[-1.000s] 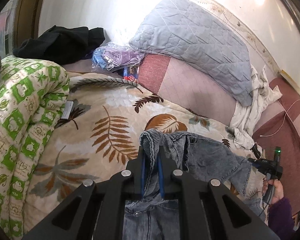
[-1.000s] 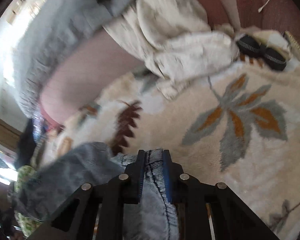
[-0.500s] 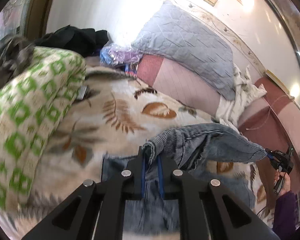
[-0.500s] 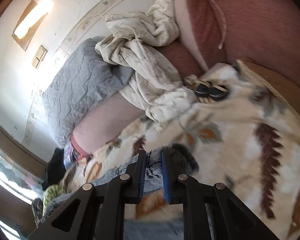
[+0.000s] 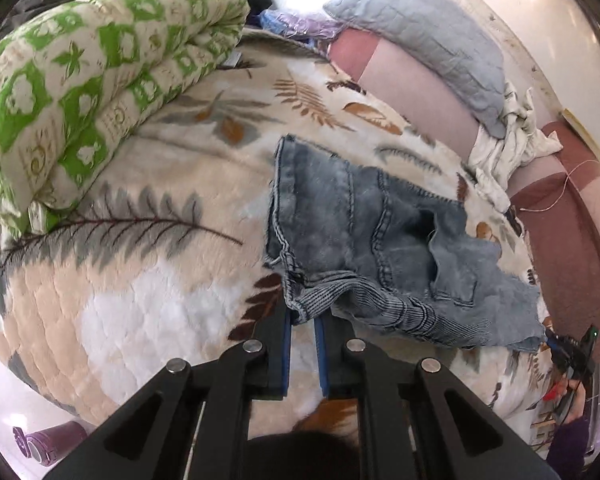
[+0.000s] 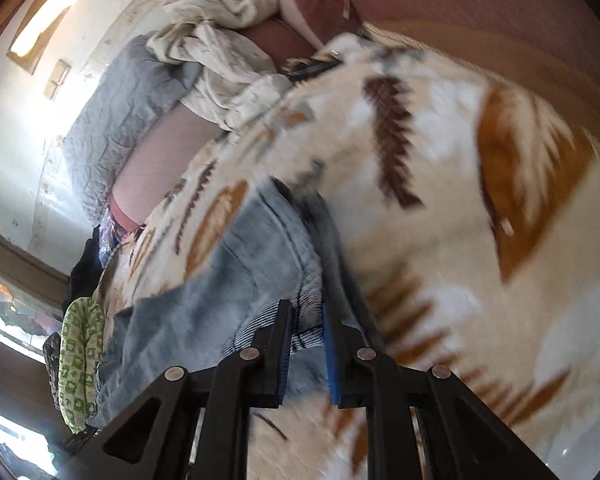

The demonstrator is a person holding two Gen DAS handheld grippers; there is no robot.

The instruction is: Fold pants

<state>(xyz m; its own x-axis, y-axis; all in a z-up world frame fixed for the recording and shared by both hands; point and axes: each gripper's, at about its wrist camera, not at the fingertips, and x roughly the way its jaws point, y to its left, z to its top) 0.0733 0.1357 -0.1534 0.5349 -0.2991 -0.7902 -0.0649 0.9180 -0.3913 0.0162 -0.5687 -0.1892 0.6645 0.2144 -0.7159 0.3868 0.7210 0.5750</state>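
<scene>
both hand-held grippers, left (image 5: 303, 322) and right (image 6: 306, 322), clench the pants (image 5: 364, 232) hem; the denim stretches between them, ahead across the bed (image 5: 140, 280).

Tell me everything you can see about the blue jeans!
The jeans are faded, light blue denim with darker stitched seams, a back pocket and a frayed edge. They lie partly folded on the fuzzy leaf-print blanket. The left gripper pinches a ribbed edge at one end, and the right gripper pinches the other, lifting that edge slightly.
</scene>
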